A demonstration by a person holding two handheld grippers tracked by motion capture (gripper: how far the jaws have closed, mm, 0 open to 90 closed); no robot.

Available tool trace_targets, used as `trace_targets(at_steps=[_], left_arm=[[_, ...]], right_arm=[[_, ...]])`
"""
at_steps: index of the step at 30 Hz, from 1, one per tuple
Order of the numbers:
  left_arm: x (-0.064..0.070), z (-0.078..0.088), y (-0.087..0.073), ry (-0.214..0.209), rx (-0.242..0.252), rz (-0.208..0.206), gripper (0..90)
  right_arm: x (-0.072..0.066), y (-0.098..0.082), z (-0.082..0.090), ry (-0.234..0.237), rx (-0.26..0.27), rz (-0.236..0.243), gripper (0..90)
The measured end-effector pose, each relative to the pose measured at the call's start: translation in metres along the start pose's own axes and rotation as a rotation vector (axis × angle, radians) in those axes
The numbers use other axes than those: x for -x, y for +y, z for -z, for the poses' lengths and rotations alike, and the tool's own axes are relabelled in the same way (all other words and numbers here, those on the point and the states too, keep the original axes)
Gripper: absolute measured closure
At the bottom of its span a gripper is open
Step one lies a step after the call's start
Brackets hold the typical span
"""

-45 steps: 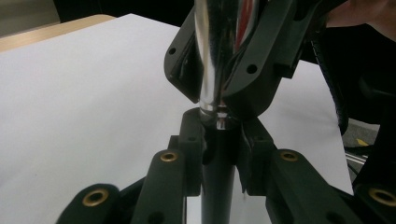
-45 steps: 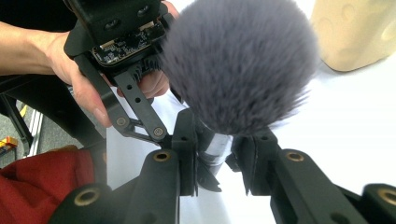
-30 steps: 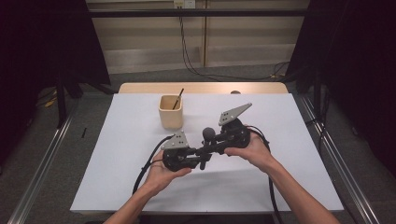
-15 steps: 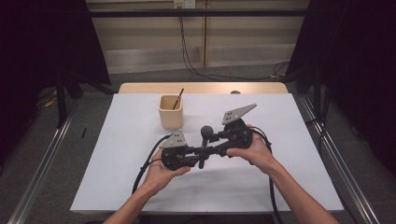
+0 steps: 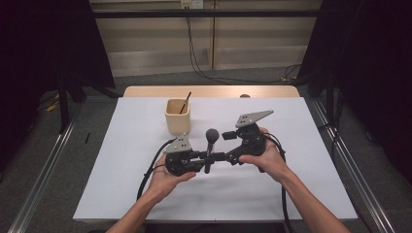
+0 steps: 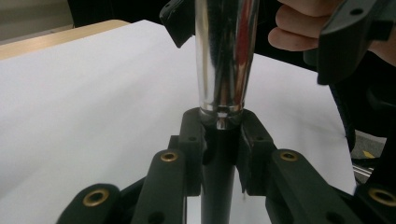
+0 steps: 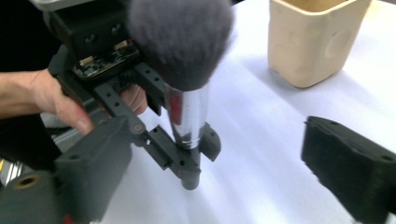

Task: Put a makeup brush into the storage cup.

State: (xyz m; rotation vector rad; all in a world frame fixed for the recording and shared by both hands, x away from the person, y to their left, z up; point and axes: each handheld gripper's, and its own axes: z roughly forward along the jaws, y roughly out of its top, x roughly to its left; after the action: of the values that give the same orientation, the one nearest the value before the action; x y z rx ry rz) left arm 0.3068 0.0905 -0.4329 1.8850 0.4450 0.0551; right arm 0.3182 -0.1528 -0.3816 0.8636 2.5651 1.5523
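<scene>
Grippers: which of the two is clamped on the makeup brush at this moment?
The left gripper: its jaws pinch the makeup brush at the black handle. The right gripper, whose jaws have just been opening, stands wide with no pad on it.

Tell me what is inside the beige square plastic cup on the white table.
A thin dark stick leans out of the beige square plastic cup, against its far right corner. The walls hide the stick's lower end and the cup's bottom.
</scene>
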Motion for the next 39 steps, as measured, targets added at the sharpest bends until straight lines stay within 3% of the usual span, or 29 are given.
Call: trace_targets(at_steps=[5, 10, 15, 20, 31, 39], left_arm=[[-0.003, 0.005, 0.001, 0.015, 0.005, 0.003, 74.5], [-0.006, 0.011, 0.002, 0.031, 0.014, 0.007, 74.5], [-0.01, 0.019, 0.002, 0.05, 0.018, 0.007, 74.5], [-0.014, 0.031, 0.003, 0.09, 0.028, 0.012, 74.5], [-0.021, 0.046, 0.004, 0.123, 0.045, 0.02, 74.5], [-0.024, 0.055, 0.004, 0.136, 0.046, 0.02, 74.5]], right_arm=[[0.002, -0.006, 0.003, -0.014, 0.016, -0.006, 2.1], [0.003, -0.012, 0.007, -0.062, 0.018, -0.017, 2.3], [0.002, -0.019, 0.013, -0.048, 0.048, -0.001, 1.6], [0.002, -0.026, 0.018, -0.13, 0.048, 0.002, 3.2], [0.007, -0.044, 0.031, -0.161, 0.052, -0.008, 3.0], [0.011, -0.054, 0.041, -0.242, 0.081, 0.022, 1.9]])
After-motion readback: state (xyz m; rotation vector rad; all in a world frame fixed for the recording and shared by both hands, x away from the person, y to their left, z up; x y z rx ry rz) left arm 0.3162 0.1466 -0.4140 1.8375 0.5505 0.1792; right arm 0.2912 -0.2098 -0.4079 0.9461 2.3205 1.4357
